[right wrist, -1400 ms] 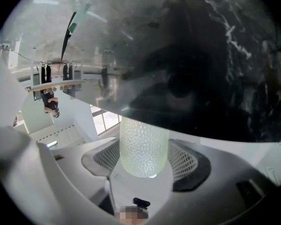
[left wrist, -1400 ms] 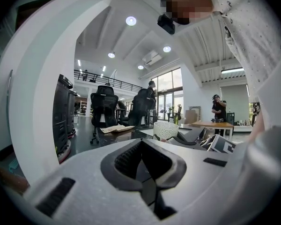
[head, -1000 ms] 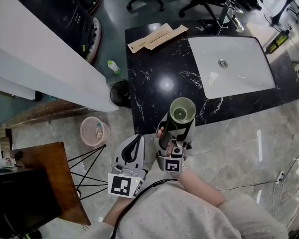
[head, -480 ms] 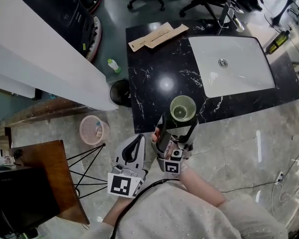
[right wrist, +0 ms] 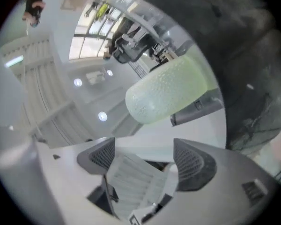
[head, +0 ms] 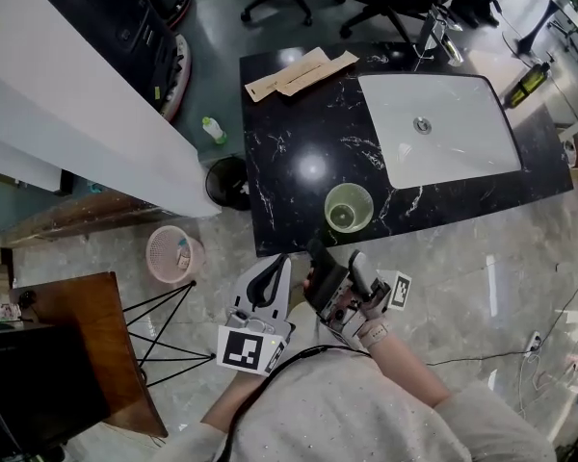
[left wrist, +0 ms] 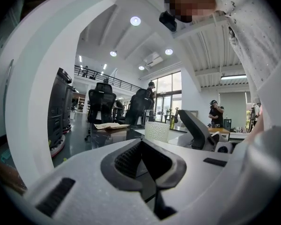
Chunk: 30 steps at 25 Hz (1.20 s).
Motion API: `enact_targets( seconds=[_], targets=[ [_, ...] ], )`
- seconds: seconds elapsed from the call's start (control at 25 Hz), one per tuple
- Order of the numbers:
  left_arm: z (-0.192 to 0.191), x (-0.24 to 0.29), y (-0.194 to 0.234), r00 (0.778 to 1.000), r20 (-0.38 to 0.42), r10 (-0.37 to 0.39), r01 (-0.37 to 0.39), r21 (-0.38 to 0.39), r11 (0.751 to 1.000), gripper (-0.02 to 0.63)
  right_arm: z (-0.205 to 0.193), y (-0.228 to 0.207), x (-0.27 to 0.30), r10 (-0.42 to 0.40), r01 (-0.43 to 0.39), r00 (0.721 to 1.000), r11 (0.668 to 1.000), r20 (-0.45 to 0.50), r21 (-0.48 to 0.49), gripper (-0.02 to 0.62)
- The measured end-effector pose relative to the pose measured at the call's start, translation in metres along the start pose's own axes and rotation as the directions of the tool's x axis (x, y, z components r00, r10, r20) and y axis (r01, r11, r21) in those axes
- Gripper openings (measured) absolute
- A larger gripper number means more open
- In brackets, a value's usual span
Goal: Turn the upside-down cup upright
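The pale green ribbed cup [head: 349,207] stands upright, mouth up, on the black marble counter [head: 299,152] near its front edge. It also shows in the left gripper view as the cup [left wrist: 157,131] and in the right gripper view as the cup [right wrist: 171,90]. My right gripper [head: 335,255] is off the counter edge, just short of the cup and rolled to one side. It is open [right wrist: 145,161], with nothing between its pads. My left gripper [head: 270,279] hangs beside it, shut and empty [left wrist: 141,146].
A white sink [head: 443,133] with a faucet [head: 433,32] fills the counter's right part. Brown paper envelopes [head: 299,73] lie at its far edge. On the floor to the left are a black bin [head: 226,181], a pink basket [head: 169,253] and a wooden table [head: 87,354].
My right gripper's fingers flanked the cup; they have spread, drawn back off the counter toward me and rolled. The cup stays upright. The left gripper has hardly moved.
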<state>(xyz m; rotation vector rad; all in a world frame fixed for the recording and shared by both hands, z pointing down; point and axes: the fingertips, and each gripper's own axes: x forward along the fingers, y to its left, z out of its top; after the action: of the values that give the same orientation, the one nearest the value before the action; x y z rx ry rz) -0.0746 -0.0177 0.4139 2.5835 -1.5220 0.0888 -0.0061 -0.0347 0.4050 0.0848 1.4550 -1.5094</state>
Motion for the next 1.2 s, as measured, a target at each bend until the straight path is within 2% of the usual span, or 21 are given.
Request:
enact_targets(
  seconds=[0.04, 0.08, 0.16, 0.28, 0.4, 0.48, 0.56, 0.8, 0.88, 1.2],
  targets=[
    [0.0, 0.002, -0.002, 1.0, 0.004, -0.007, 0.007, -0.003, 1.0, 0.008, -0.012, 0.003, 0.003, -0.069, 0.062, 0.994, 0.994, -0.088, -0.087, 0.379],
    [0.001, 0.005, -0.005, 1.0, 0.008, -0.014, 0.014, -0.006, 1.0, 0.008, -0.022, 0.004, 0.005, -0.154, 0.121, 0.974, 0.974, -0.165, -0.192, 0.287],
    [0.001, 0.009, -0.01, 0.999, 0.018, -0.032, 0.032, -0.011, 0.999, 0.008, -0.031, 0.002, 0.001, -0.32, 0.205, 0.914, 0.895, -0.249, -0.396, 0.121],
    [-0.001, 0.014, -0.019, 0.998, 0.02, -0.061, 0.061, -0.014, 0.998, 0.008, -0.028, 0.003, -0.007, -0.477, 0.258, 0.845, 0.759, -0.242, -0.598, 0.044],
    [-0.003, 0.019, -0.029, 0.996, 0.021, -0.086, 0.086, -0.013, 0.996, 0.008, -0.021, 0.006, -0.013, -0.6, 0.282, 0.78, 0.594, -0.18, -0.754, 0.01],
    [-0.002, 0.022, -0.034, 0.994, 0.025, -0.102, 0.102, -0.012, 0.995, 0.008, -0.02, 0.008, -0.015, -0.651, 0.262, 0.744, 0.493, -0.152, -0.83, 0.008],
    [-0.002, 0.024, -0.036, 0.993, 0.027, -0.113, 0.114, -0.01, 0.993, 0.008, -0.021, 0.009, -0.015, -0.681, 0.235, 0.72, 0.417, -0.131, -0.878, 0.006],
    [-0.003, 0.022, -0.039, 0.992, 0.028, -0.122, 0.123, -0.005, 0.992, 0.008, -0.022, 0.009, -0.013, -0.734, 0.174, 0.678, 0.201, -0.031, -0.964, 0.006],
    [-0.001, 0.022, -0.038, 0.992, 0.032, -0.12, 0.12, -0.003, 0.993, 0.008, -0.022, 0.009, -0.013, -0.74, 0.161, 0.672, 0.158, -0.009, -0.974, 0.006],
    [0.012, 0.019, -0.03, 0.992, 0.062, -0.107, 0.106, 0.018, 0.994, 0.008, -0.026, 0.017, -0.004, -0.728, 0.105, 0.686, 0.089, 0.007, -0.99, 0.006]
  ],
)
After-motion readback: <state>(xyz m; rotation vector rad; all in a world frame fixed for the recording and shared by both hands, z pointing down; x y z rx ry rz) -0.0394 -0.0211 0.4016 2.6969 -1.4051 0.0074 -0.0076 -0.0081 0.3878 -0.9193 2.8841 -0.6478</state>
